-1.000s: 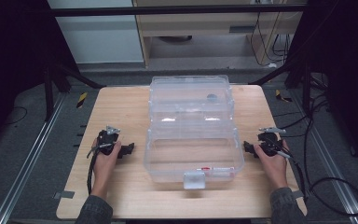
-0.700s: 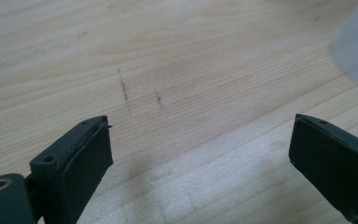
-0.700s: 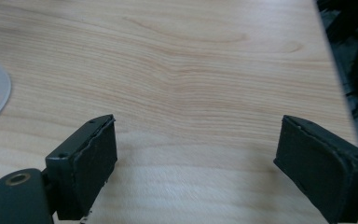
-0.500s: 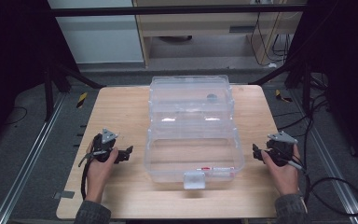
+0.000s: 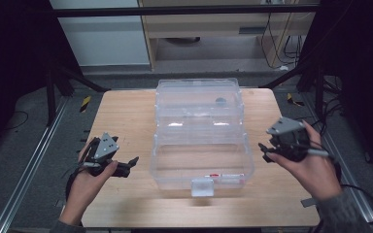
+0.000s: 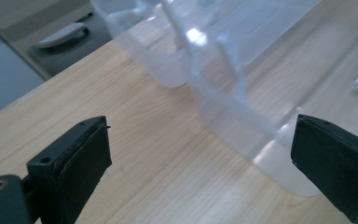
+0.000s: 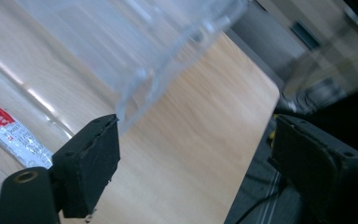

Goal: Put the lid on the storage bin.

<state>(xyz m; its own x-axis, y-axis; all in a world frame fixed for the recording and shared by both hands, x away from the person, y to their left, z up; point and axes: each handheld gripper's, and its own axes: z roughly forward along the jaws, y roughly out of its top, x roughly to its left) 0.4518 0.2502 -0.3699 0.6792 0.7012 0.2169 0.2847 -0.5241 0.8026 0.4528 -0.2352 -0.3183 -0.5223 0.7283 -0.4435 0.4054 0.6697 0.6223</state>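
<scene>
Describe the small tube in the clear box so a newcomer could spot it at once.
Start at the wooden table and find the clear plastic box lying open at its middle. In the nearer half, close to the front wall by the latch, lies a slim tube. Its red-and-white print stands out from the colourless plastic.

Wooden table (image 5: 126, 114) on grey floor (image 5: 24, 145) w/ black frame legs, pale cabinet (image 5: 199, 29) behind, dim room.
</scene>
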